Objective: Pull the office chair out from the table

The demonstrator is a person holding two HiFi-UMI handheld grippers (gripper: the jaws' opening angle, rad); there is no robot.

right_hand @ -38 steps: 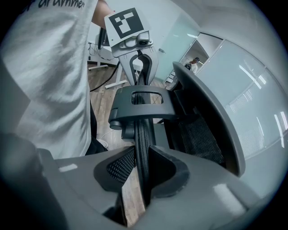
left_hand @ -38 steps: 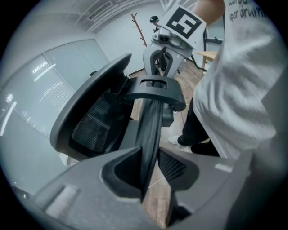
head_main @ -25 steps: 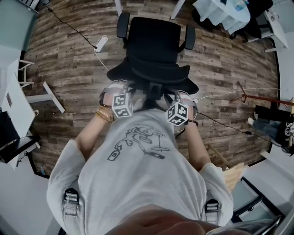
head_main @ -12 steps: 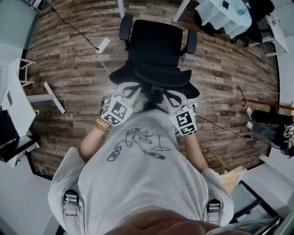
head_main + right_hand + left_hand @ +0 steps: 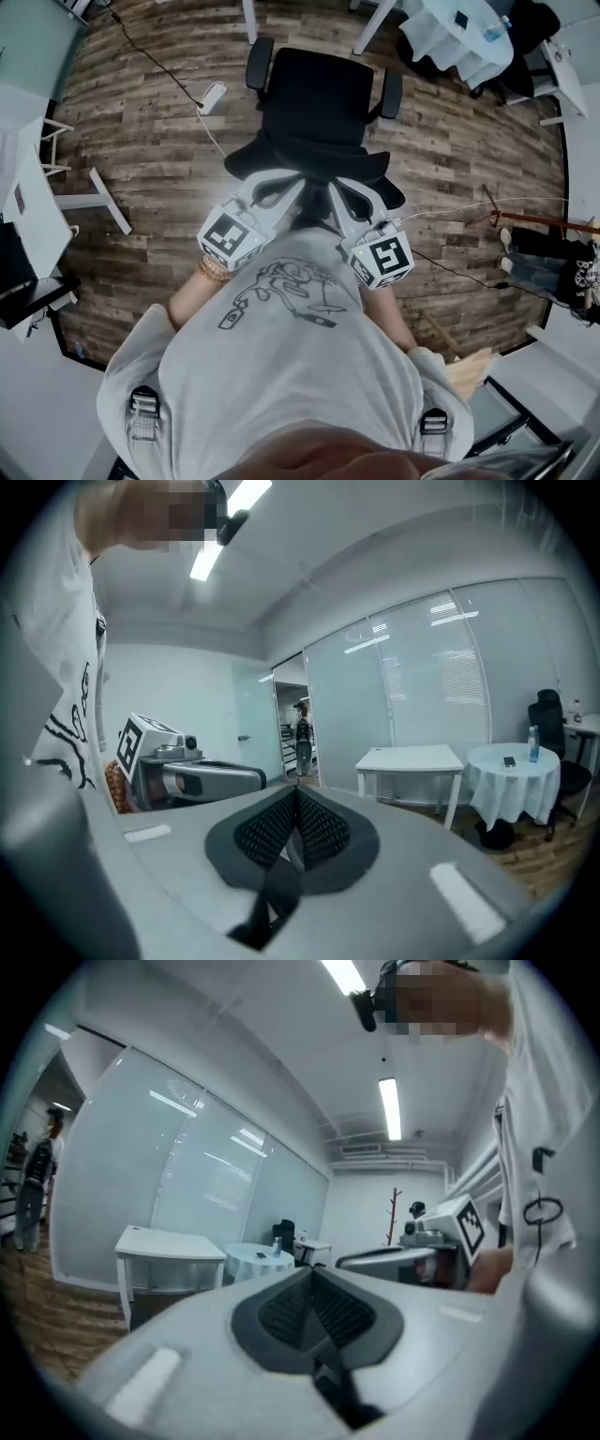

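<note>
The black office chair (image 5: pixel 319 103) stands on the wooden floor in front of me, its backrest nearest to me and its armrests on both sides. My left gripper (image 5: pixel 296 184) and right gripper (image 5: pixel 334 186) are raised side by side above the backrest's top edge and point forward, touching nothing. In the left gripper view the left gripper (image 5: pixel 312 1270) is shut with its black pads pressed together and nothing between them. My right gripper (image 5: pixel 296 795) is likewise shut and empty. Neither gripper view shows the chair.
White table legs (image 5: pixel 248 19) stand just beyond the chair. A power strip with its cable (image 5: pixel 211 94) lies on the floor at the chair's left. A round table with a white cloth (image 5: pixel 459 28) is at far right, white desks (image 5: pixel 28 206) at left. A person (image 5: pixel 302 728) stands in a far doorway.
Both grippers have risen from low behind the chair's backrest and tipped up from pointing downward to pointing forward. Their marker cubes have spread apart. The chair has shifted slightly up the frame.
</note>
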